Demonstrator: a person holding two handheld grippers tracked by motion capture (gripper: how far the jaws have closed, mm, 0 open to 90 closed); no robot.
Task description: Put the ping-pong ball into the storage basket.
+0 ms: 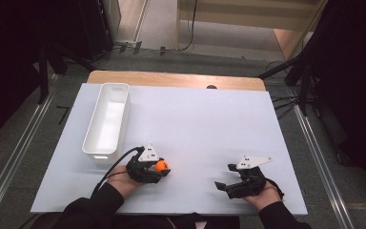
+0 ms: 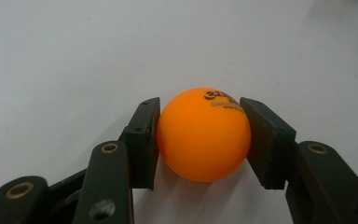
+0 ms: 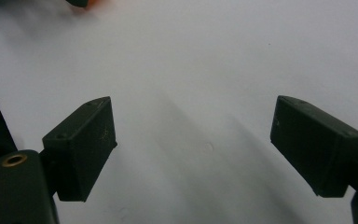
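Observation:
An orange ping-pong ball point(image 2: 203, 135) with dark print on top sits between the two black pads of my left gripper point(image 2: 200, 140), and both pads press on its sides. From above, that ball point(image 1: 161, 166) shows at the tip of the left gripper point(image 1: 159, 169), low on the white table sheet point(image 1: 195, 124) near the front edge. My right gripper point(image 1: 225, 180) rests at the front right with its jaws wide apart. Nothing lies between its pads point(image 3: 86, 140). A sliver of the orange ball point(image 3: 95, 3) peeks in at the top edge of the right gripper view.
A long white bin point(image 1: 107, 121) stands along the left side of the sheet, just beyond my left gripper. Behind the sheet a strip of wooden tabletop point(image 1: 171, 78) is exposed. Dark stands and cables flank the table on both sides.

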